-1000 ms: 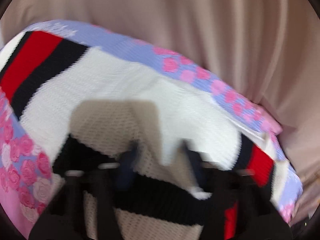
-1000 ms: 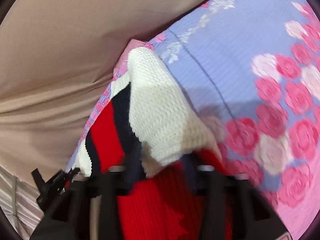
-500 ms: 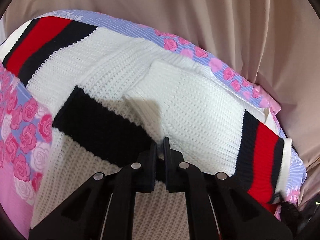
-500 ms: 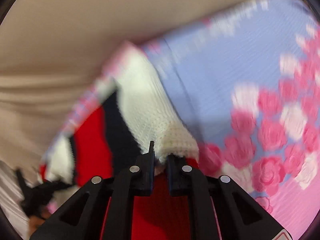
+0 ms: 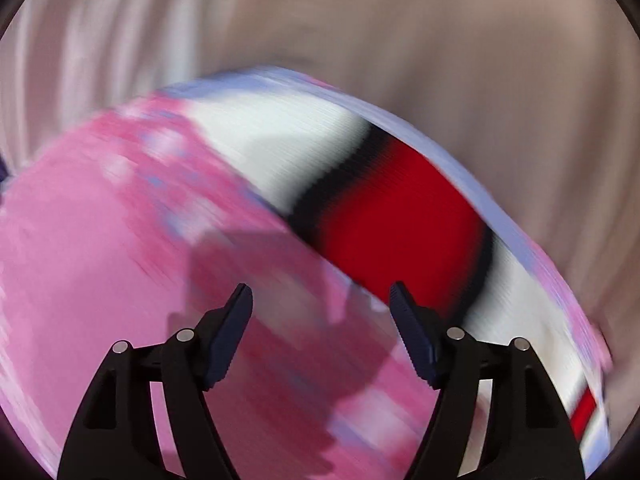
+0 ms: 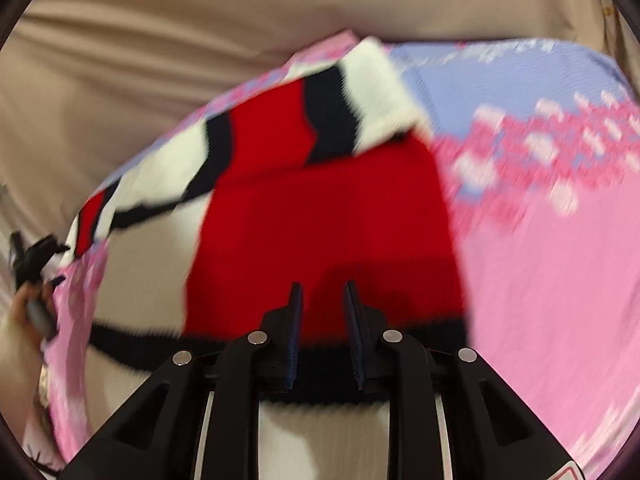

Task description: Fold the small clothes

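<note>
Left tool (image 5: pixel 321 307): jaws spread wide, nothing btwn them, hovering over pink floral sheet (image 5: pixel 100 264). Left view badly blurred. Knit sweater (image 5: pixel 384 216) (white w/ red band edged in black) lying ahead and to the right of that tool, on the sheet, near its far edge. Beige curtain (image 5: pixel 440 40) behind.

Right tool (image 6: pixel 322 312): jaws narrow but apart, a slim gap showing, gripping nothing; positioned over the sweater (image 6: pixel 320 220), above its big red panel, black stripe just below the tips. Striped part of the sweater folded over the body at upper left. Sheet (image 6: pixel 560 280) exposed to the right, pink w/ blue and rose print farther back. No containers visible.
</note>
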